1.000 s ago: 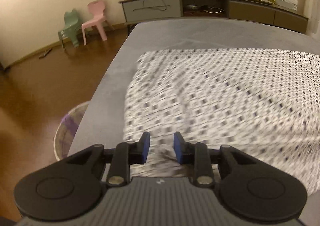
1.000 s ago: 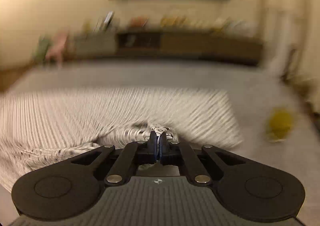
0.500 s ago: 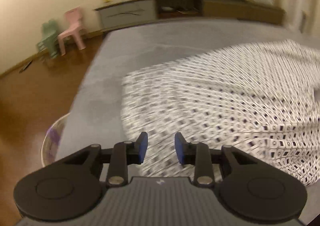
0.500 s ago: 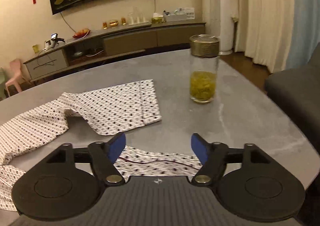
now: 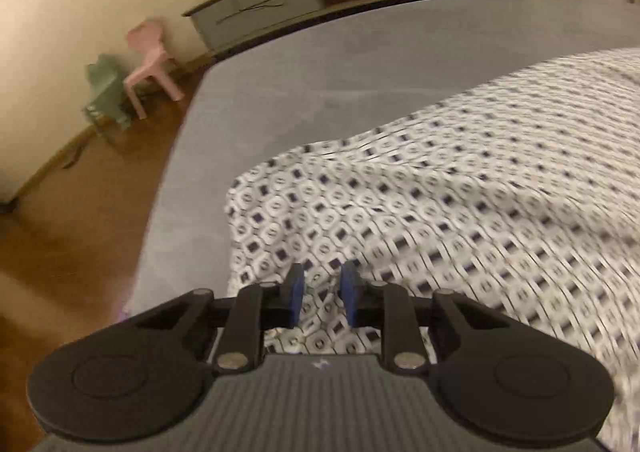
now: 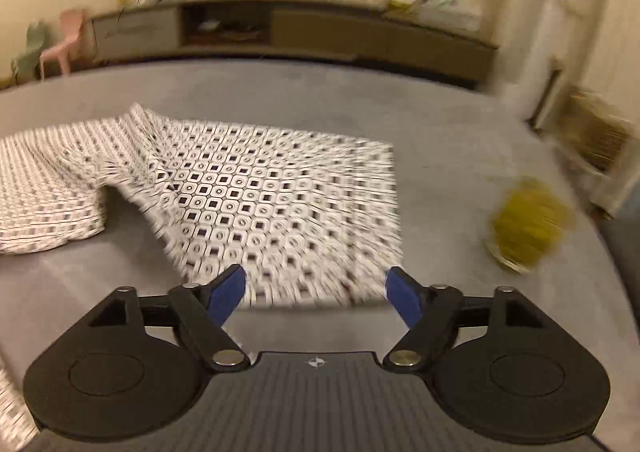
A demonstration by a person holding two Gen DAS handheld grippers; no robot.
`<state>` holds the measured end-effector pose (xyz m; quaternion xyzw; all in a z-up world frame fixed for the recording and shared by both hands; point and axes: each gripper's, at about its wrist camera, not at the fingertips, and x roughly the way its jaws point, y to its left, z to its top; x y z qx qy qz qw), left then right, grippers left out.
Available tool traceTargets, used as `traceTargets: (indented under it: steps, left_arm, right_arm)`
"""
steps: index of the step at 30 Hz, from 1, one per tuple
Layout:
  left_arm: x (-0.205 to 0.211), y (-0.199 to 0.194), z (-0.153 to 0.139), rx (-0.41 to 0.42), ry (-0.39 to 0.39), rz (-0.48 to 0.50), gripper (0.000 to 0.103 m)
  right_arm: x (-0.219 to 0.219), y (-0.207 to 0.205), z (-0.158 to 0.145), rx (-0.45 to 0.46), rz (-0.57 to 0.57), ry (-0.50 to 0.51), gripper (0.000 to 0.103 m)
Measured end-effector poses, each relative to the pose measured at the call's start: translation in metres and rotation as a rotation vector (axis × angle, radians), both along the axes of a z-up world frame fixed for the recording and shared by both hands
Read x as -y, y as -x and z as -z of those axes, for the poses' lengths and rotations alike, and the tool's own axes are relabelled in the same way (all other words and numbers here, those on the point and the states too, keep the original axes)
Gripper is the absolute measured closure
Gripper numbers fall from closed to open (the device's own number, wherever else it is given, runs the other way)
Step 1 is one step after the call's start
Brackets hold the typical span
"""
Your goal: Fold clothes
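A white garment with a small dark square print [image 5: 460, 212] lies spread on the grey table [image 5: 320, 64]. My left gripper [image 5: 322, 284] hovers low over the garment's near left corner. Its jaws are closing, a narrow gap still shows between the blue pads, and cloth lies under and between them. In the right wrist view a flat rectangular part of the garment [image 6: 260, 196] lies ahead, with a rumpled part to the left. My right gripper [image 6: 316, 284] stands wide above that part's near edge; its jaws are closing slightly, with the pads clear of the cloth.
A blurred jar with yellow-green contents [image 6: 524, 224] stands on the table right of the garment. The table's left edge drops to a wooden floor [image 5: 80, 232]. A pink chair [image 5: 150, 60], a green chair [image 5: 106, 92] and a long low cabinet [image 5: 260, 8] stand by the wall.
The right gripper let go of the cloth, opened wide and came down toward the flat part's near edge. The left gripper slid over the garment's left corner and its jaws narrowed.
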<state>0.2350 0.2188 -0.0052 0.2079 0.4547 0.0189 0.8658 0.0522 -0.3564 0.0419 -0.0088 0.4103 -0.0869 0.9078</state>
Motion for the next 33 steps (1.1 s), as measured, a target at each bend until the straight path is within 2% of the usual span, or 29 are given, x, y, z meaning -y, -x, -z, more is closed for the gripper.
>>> traceTargets:
  steps: [2, 5, 6, 8, 9, 10, 12, 14, 15, 17, 18, 19, 21, 22, 25, 27, 29, 32, 33]
  left_arm:
    - [0.002, -0.018, 0.004, 0.012, -0.073, -0.04, 0.09]
    - [0.003, -0.042, 0.014, 0.03, -0.225, -0.113, 0.091]
    - [0.001, -0.045, 0.014, 0.042, -0.245, -0.145, 0.091]
    - [-0.007, -0.043, 0.002, 0.08, -0.205, -0.205, 0.09]
    - [-0.014, -0.035, -0.01, 0.098, -0.143, -0.218, 0.09]
    - [-0.021, -0.028, -0.022, 0.116, -0.081, -0.231, 0.09]
    - [-0.034, -0.004, -0.056, 0.188, 0.008, -0.25, 0.086]
    - [-0.042, 0.024, -0.086, 0.247, 0.109, -0.254, 0.072]
    - [-0.043, 0.035, -0.097, 0.262, 0.16, -0.245, 0.069]
    - [-0.042, 0.06, -0.102, 0.263, 0.213, -0.231, 0.058]
    - [-0.041, 0.074, -0.101, 0.259, 0.232, -0.224, 0.057]
    - [-0.04, 0.085, -0.097, 0.243, 0.242, -0.219, 0.054]
    - [-0.036, 0.104, -0.079, 0.185, 0.245, -0.211, 0.046]
    - [-0.034, 0.114, -0.07, 0.156, 0.246, -0.207, 0.042]
    - [-0.029, 0.139, -0.056, 0.112, 0.242, -0.188, 0.041]
    - [-0.021, 0.158, -0.059, 0.123, 0.26, -0.161, 0.038]
    - [-0.012, 0.168, -0.063, 0.146, 0.277, -0.138, 0.03]
    - [-0.01, 0.162, -0.06, 0.129, 0.267, -0.138, 0.03]
    - [-0.011, 0.159, -0.055, 0.119, 0.254, -0.146, 0.031]
  right_arm:
    - [0.001, -0.03, 0.014, -0.04, -0.014, 0.016, 0.044]
    - [0.013, -0.059, 0.015, -0.016, 0.031, 0.062, 0.045]
    - [0.015, -0.068, 0.018, -0.004, 0.053, 0.148, 0.045]
    - [0.017, -0.078, 0.028, 0.014, 0.097, 0.344, 0.045]
    - [0.019, -0.08, 0.032, 0.022, 0.112, 0.419, 0.045]
    - [0.022, -0.078, 0.031, 0.024, 0.115, 0.407, 0.045]
    - [0.022, -0.067, 0.017, 0.041, 0.086, 0.317, 0.045]
    - [0.017, -0.05, -0.005, 0.093, 0.053, 0.25, 0.04]
    - [0.015, -0.04, -0.015, 0.113, 0.038, 0.206, 0.037]
    - [0.012, -0.02, -0.03, 0.132, 0.005, 0.092, 0.029]
    - [0.008, -0.01, -0.035, 0.13, -0.016, 0.035, 0.028]
    - [0.002, -0.001, -0.04, 0.125, -0.043, -0.012, 0.027]
    - [-0.009, 0.021, -0.047, 0.106, -0.119, -0.081, 0.019]
    - [-0.016, 0.031, -0.049, 0.098, -0.158, -0.09, 0.017]
    - [-0.03, 0.064, -0.049, 0.051, -0.226, -0.065, 0.016]
    - [-0.032, 0.085, -0.046, 0.02, -0.224, -0.057, 0.016]
    - [-0.03, 0.101, -0.041, -0.009, -0.211, -0.059, 0.016]
    - [-0.03, 0.111, -0.03, -0.058, -0.222, -0.047, 0.022]
    - [-0.033, 0.111, -0.024, -0.077, -0.238, -0.045, 0.031]
